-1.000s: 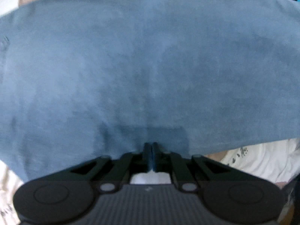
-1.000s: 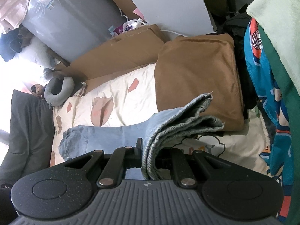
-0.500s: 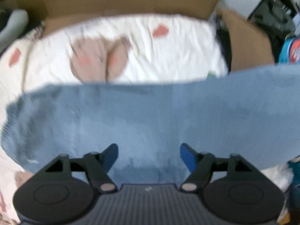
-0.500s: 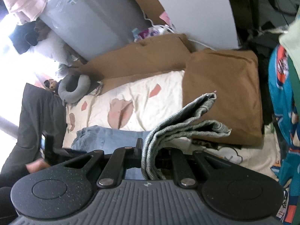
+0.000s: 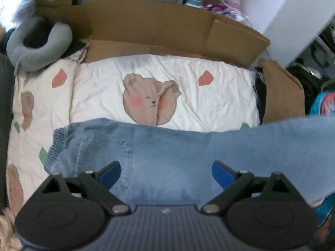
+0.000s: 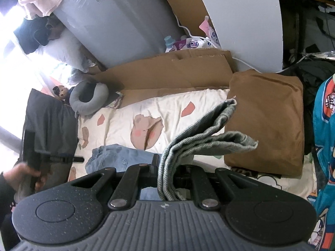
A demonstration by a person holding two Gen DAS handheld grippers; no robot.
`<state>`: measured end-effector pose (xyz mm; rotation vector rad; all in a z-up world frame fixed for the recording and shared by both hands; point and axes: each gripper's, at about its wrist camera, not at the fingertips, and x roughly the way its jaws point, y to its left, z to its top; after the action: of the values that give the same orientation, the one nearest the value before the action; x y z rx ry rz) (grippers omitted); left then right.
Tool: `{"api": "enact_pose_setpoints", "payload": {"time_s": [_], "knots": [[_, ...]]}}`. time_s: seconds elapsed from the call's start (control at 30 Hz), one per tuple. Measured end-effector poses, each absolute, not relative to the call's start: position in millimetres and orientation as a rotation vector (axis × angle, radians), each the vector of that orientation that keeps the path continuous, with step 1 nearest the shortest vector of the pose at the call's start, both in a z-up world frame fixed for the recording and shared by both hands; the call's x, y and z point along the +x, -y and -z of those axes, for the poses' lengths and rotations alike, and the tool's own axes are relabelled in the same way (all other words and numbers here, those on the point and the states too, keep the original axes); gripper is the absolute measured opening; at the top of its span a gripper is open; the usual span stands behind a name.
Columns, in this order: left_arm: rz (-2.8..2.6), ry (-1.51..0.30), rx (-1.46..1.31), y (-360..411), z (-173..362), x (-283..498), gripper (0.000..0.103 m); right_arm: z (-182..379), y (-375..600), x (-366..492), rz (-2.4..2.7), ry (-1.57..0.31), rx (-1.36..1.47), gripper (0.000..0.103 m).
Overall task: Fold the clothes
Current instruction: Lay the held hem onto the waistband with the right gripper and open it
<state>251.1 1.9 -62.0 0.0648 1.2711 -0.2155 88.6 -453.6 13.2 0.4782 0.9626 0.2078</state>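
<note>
Across the bear-print bedsheet (image 5: 188, 96) lies a pair of light-blue jeans (image 5: 167, 152), waistband end flat on the bed, legs rising to the right. Above them the left gripper (image 5: 166, 172) hangs released, its jaws just having spread wide with nothing between them. The right gripper (image 6: 167, 167) is clenched on the bunched leg hems. A brown cushion (image 6: 270, 121) sits beyond.

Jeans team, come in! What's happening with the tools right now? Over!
Left tool open, jaws just opened, nothing between them. Right tool shut on jeans leg ends. Waistband end lies on bear sheet. Nothing blocking.
</note>
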Motion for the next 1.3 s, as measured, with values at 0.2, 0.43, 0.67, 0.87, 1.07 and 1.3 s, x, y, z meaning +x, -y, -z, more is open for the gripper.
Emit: {"api": "enact_pose_setpoints", "payload": {"time_s": [0.2, 0.43, 0.67, 0.87, 1.07, 1.3], "knots": [[0.254, -1.282, 0.097, -25, 71, 233, 0.098, -30, 421, 106, -0.184, -0.997, 0.445, 0.009], [0.269, -1.274, 0.047, -46, 75, 233, 0.098, -50, 378, 132, -0.213, -1.014, 0.409, 0.009], [0.28, -1.287, -0.028, -65, 84, 240, 0.098, -57, 335, 150, -0.26, -1.038, 0.389, 0.009], [0.288, -1.244, -0.033, -72, 75, 243, 0.098, -51, 298, 166, -0.284, -1.056, 0.43, 0.009], [0.284, -1.225, -0.042, -85, 69, 245, 0.098, -49, 258, 183, -0.33, -1.067, 0.447, 0.009], [0.199, -1.188, -0.135, -126, 45, 257, 0.098, -32, 212, 209, -0.369, -1.092, 0.468, 0.009]]}}
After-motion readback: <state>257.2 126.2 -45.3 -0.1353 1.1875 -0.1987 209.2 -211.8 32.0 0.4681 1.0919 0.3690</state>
